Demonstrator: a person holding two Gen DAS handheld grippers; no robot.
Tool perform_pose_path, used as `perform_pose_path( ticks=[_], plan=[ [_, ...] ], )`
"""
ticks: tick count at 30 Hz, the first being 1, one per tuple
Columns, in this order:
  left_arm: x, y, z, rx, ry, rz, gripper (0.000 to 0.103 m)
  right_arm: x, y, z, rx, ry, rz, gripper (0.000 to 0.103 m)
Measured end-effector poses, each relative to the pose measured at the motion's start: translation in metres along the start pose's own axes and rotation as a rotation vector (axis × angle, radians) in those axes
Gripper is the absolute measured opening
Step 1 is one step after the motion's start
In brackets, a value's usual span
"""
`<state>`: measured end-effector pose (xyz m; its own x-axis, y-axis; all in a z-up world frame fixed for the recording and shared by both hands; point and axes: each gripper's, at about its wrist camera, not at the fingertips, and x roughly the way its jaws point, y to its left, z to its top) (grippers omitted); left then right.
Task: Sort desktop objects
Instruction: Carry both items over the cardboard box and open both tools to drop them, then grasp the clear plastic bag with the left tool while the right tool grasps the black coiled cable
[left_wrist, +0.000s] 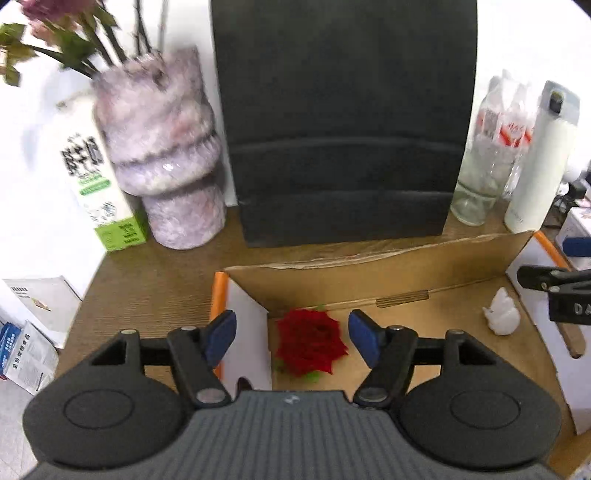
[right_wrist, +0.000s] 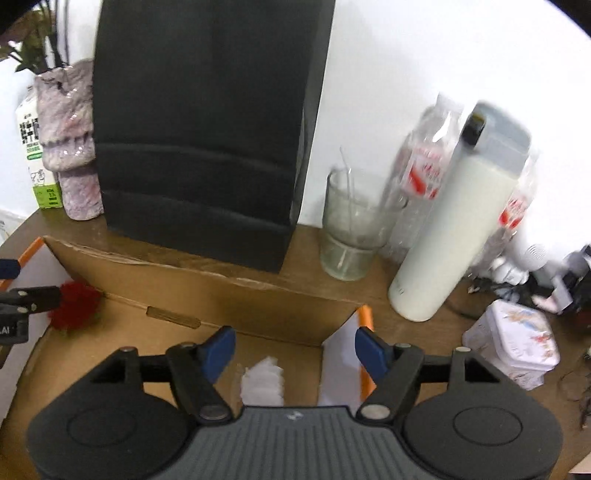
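An open cardboard box (left_wrist: 369, 269) sits on the wooden desk. On its floor at the left lies a red rose head (left_wrist: 310, 341), seen below and between the blue pads of my left gripper (left_wrist: 291, 332). The pads stand apart and do not touch the rose. A small white figurine (left_wrist: 502, 315) lies at the box's right side. In the right wrist view the figurine (right_wrist: 263, 382) shows blurred just below my right gripper (right_wrist: 295, 349), which is open and holds nothing. The rose (right_wrist: 75, 304) and the left gripper (right_wrist: 22, 299) appear at that view's left edge.
Behind the box stands a tall black paper bag (left_wrist: 340, 129). Left of it are a fuzzy pink vase (left_wrist: 166, 147) with flowers and a milk carton (left_wrist: 99, 184). To the right stand a glass jar (right_wrist: 349, 229), a white thermos (right_wrist: 454, 229), a plastic bottle (right_wrist: 421, 177) and a patterned tin (right_wrist: 513, 347).
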<state>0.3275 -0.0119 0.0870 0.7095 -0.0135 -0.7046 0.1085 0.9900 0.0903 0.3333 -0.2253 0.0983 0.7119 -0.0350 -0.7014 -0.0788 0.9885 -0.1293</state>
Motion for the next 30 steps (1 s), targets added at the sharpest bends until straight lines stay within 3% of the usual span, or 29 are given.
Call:
perform_pose_path(
  ticks=[4,7,9,10,13,17,20,23,27,30],
  plan=[
    [-0.044,0.004,-0.015,-0.023,-0.018,-0.022,0.077,-0.043,0.001,-0.009,0.01,-0.004,0.089,0.073],
    [-0.093,0.004,-0.044,-0.072,-0.046,-0.008,0.085,-0.08,0.004,-0.027,0.041,-0.003,0.155,0.079],
    [-0.129,0.004,-0.082,-0.144,-0.117,-0.043,0.099,-0.11,0.004,-0.05,0.067,-0.024,0.208,0.084],
    [-0.145,0.0,-0.102,-0.15,-0.137,-0.067,0.1,-0.122,0.003,-0.064,0.079,-0.047,0.23,0.089],
    [-0.187,-0.013,-0.161,-0.156,-0.188,-0.108,0.102,-0.16,0.005,-0.118,0.137,-0.106,0.27,0.089],
    [-0.228,-0.026,-0.231,-0.134,-0.262,-0.113,0.103,-0.214,0.018,-0.188,0.139,-0.244,0.247,0.089],
    [-0.241,-0.037,-0.266,-0.096,-0.298,-0.069,0.103,-0.244,0.031,-0.24,0.126,-0.325,0.239,0.09],
    [-0.246,-0.044,-0.292,-0.073,-0.295,-0.058,0.103,-0.254,0.045,-0.281,0.109,-0.315,0.241,0.089],
    [-0.242,-0.05,-0.316,-0.068,-0.31,-0.047,0.103,-0.259,0.057,-0.317,0.063,-0.323,0.224,0.089],
    [-0.23,-0.056,-0.321,-0.039,-0.251,-0.027,0.103,-0.259,0.061,-0.327,0.01,-0.329,0.217,0.089]
  ],
)
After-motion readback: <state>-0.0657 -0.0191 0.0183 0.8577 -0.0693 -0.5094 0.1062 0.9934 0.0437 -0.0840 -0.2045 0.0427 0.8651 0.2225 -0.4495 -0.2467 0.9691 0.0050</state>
